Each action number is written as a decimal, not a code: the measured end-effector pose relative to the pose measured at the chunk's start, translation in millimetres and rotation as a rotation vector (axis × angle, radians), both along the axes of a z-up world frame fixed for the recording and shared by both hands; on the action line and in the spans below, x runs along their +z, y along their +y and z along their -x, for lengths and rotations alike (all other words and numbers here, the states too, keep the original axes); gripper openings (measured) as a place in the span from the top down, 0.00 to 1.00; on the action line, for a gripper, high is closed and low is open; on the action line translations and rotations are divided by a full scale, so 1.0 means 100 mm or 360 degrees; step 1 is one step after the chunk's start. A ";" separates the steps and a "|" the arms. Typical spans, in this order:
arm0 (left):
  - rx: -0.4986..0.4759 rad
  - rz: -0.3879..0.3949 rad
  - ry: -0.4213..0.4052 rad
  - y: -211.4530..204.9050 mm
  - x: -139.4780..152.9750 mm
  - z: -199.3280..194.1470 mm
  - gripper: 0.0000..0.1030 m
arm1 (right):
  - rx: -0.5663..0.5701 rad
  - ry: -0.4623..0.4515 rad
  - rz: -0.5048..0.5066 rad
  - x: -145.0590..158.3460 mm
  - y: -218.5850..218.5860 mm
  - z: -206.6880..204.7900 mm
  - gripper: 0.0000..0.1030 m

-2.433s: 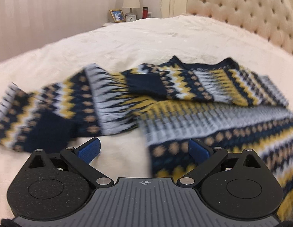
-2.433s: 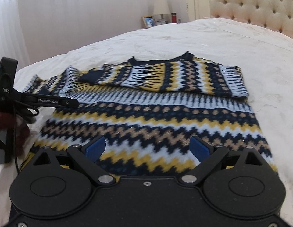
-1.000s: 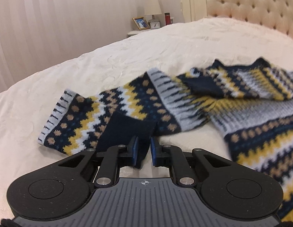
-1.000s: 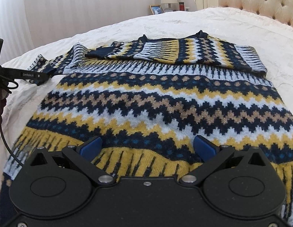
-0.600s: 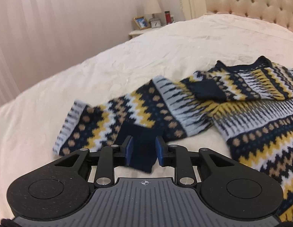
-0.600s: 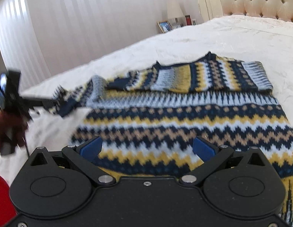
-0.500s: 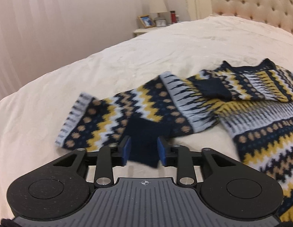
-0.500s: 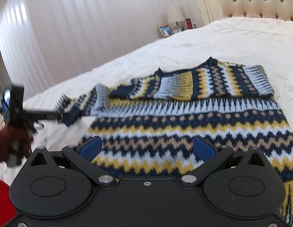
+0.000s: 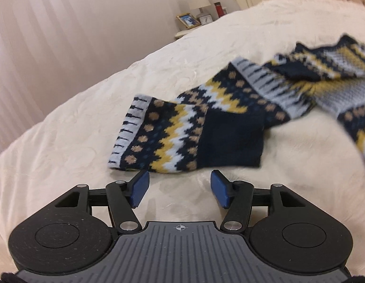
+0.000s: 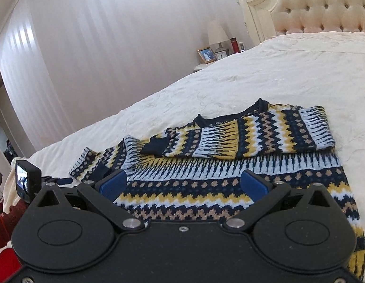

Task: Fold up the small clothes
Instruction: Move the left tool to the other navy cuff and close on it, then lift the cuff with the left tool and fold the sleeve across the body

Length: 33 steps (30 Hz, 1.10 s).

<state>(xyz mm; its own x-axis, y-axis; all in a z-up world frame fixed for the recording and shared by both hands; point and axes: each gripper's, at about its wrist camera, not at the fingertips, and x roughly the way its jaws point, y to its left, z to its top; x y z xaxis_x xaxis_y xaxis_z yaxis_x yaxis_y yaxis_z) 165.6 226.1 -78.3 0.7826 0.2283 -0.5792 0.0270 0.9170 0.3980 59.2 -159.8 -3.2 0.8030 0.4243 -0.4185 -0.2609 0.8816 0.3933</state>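
Note:
A navy, yellow and pale-blue patterned sweater [image 10: 229, 184] lies spread on the cream bed [image 10: 265, 75]. Its right sleeve [image 10: 265, 139] is folded across the chest. Its left sleeve [image 9: 194, 127] lies doubled over on the bedspread [image 9: 76, 141], the navy cuff [image 9: 232, 139] on top. My left gripper [image 9: 180, 185] is open and empty, just short of the cuff. My right gripper [image 10: 182, 184] is open and empty, held above the sweater's body. The left gripper also shows at the left edge of the right wrist view [image 10: 62, 180].
A tufted headboard [image 10: 324, 7] stands at the far right. A nightstand [image 10: 206, 66] with a lamp [image 10: 216, 35], a photo frame, a clock and a red bottle stands beyond the bed. Curtains [image 10: 88, 47] cover the wall behind.
My left gripper has opened and let go of the navy cuff, which now lies on the bed just ahead of it. My right gripper has risen and stayed open.

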 end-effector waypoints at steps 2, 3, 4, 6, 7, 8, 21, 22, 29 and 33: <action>-0.0033 -0.0063 -0.0003 0.00 -0.05 0.00 0.44 | 0.0014 0.0024 -0.0009 -0.03 0.03 -0.02 0.01; -0.0043 -0.0091 -0.0010 0.00 -0.07 0.00 0.43 | 0.0021 0.0037 -0.0016 -0.04 0.04 -0.03 0.01; -0.0050 -0.0120 -0.0022 -0.01 -0.09 0.00 0.42 | 0.0027 0.0047 -0.0020 -0.05 0.05 -0.03 0.01; -0.0064 -0.0171 -0.0039 -0.03 -0.10 -0.04 0.42 | 0.0031 0.0064 -0.0020 -0.08 0.08 -0.04 0.01; -0.0078 -0.0198 -0.0050 -0.05 -0.11 -0.06 0.42 | 0.0030 0.0073 -0.0019 -0.09 0.09 -0.05 0.01; -0.0094 -0.0237 -0.0067 -0.08 -0.11 -0.09 0.42 | 0.0027 0.0084 -0.0021 -0.10 0.09 -0.06 0.01; -0.0279 -0.0193 -0.0147 -0.32 0.04 -0.40 0.42 | -0.0008 0.0180 -0.0055 -0.22 0.08 -0.10 0.01; -0.0270 -0.0176 -0.0136 -0.33 0.05 -0.45 0.42 | -0.0008 0.0182 -0.0056 -0.22 0.08 -0.11 0.01; -0.0244 0.0125 0.0044 -0.27 0.05 -0.68 0.88 | -0.0004 0.0191 -0.0044 -0.23 0.09 -0.15 0.01; -0.0202 0.0428 0.0026 -0.23 0.27 -0.65 0.90 | -0.0003 0.0185 -0.0044 -0.21 0.06 -0.15 0.01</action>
<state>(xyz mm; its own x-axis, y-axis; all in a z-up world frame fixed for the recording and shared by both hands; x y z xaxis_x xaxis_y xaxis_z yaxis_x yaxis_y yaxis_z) 230.2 203.2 -51.4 0.7851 -0.0338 -0.6184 0.1524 0.9783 0.1400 74.0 -153.5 -24.6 0.7505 0.4353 -0.4973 -0.2103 0.8706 0.4447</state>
